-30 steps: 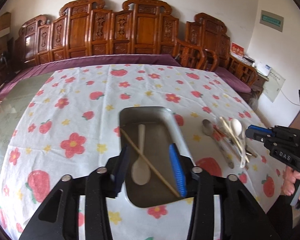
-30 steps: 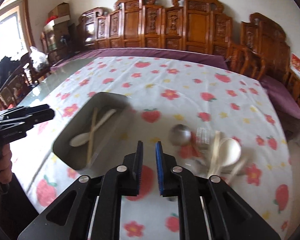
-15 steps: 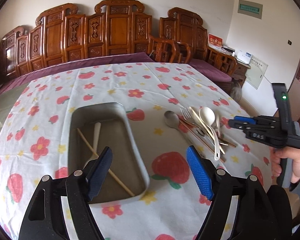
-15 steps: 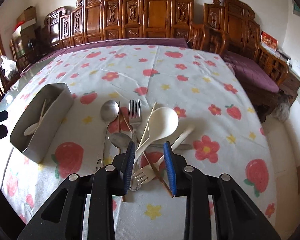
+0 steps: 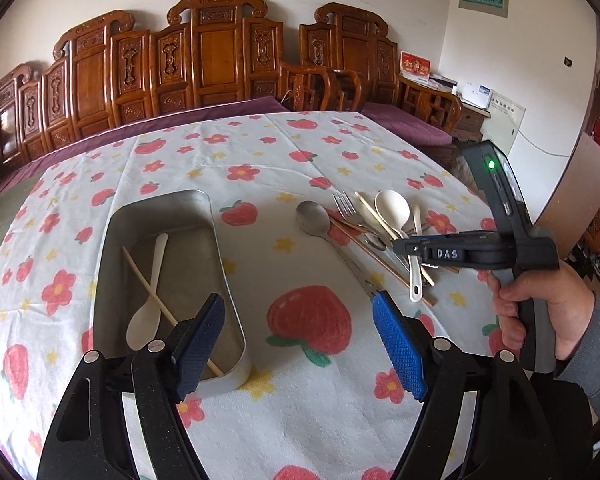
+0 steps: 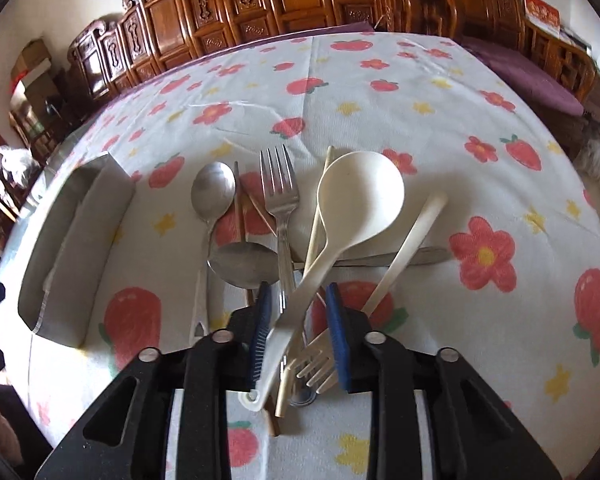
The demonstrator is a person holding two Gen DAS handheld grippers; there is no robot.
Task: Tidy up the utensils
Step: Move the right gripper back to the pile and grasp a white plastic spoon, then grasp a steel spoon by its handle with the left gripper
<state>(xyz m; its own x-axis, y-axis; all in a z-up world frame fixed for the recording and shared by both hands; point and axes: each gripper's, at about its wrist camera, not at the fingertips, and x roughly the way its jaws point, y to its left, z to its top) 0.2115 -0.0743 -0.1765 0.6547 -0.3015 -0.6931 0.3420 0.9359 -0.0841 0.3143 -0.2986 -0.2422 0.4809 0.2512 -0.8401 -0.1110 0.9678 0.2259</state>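
on the left the metal tray (image 5: 220, 256) already holds a spoon and chopstick, with the left gripper (image 5: 300, 344) wide open and empty. rightward, the right gripper (image 6: 298, 336) is closing round the cream ladle's (image 6: 356, 200) handle; best clamp it alone.

Left gripper (image 5: 298, 338): tilted downward, jaws wide apart, nothing between the pads. Right gripper (image 6: 298, 330): pitched steeply down, jaws closing, gap narrow. Right hand (image 5: 540, 308): wrapped around the grip, grey sleeve at wrist.
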